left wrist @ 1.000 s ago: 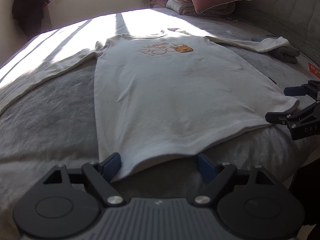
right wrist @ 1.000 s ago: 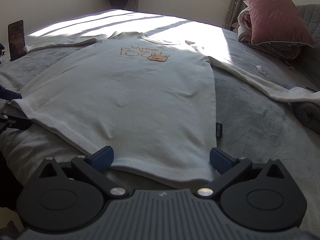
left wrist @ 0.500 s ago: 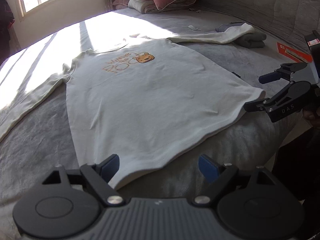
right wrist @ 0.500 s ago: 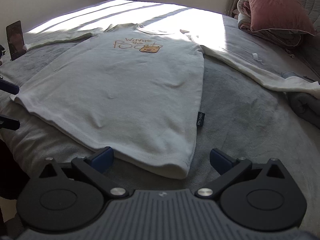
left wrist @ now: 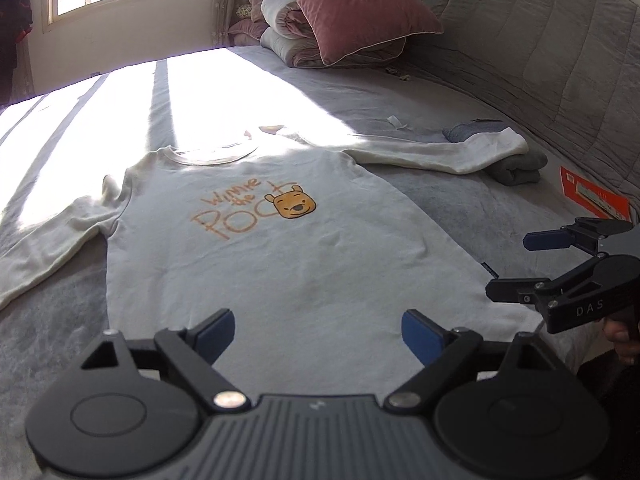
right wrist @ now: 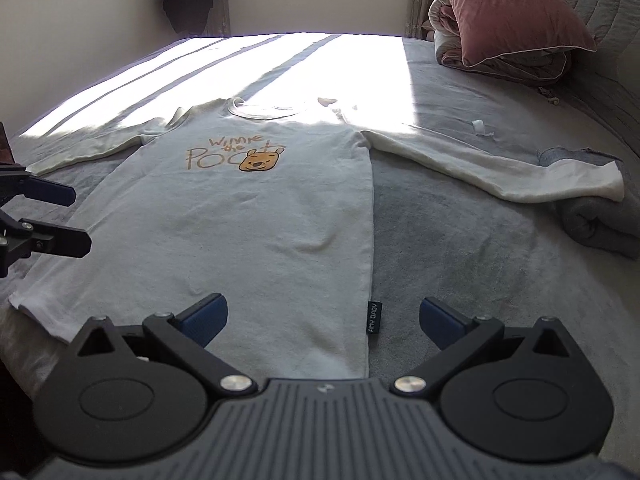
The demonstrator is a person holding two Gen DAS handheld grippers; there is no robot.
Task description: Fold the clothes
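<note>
We treat the long-sleeved shirt [right wrist: 256, 220], flat on the bed [right wrist: 460, 248], as light and limp; we pinch its hem corners. The left tool [left wrist: 316, 330], just opening, and the right tool [right wrist: 322, 314] both gape wide, holding nothing.

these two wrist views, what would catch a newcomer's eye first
A cream long-sleeved shirt lies spread flat, face up on the grey bed, its orange bear print on the chest. Sunlight stripes cross the collar end, and a pink pillow tops bedding at the head corner.
</note>
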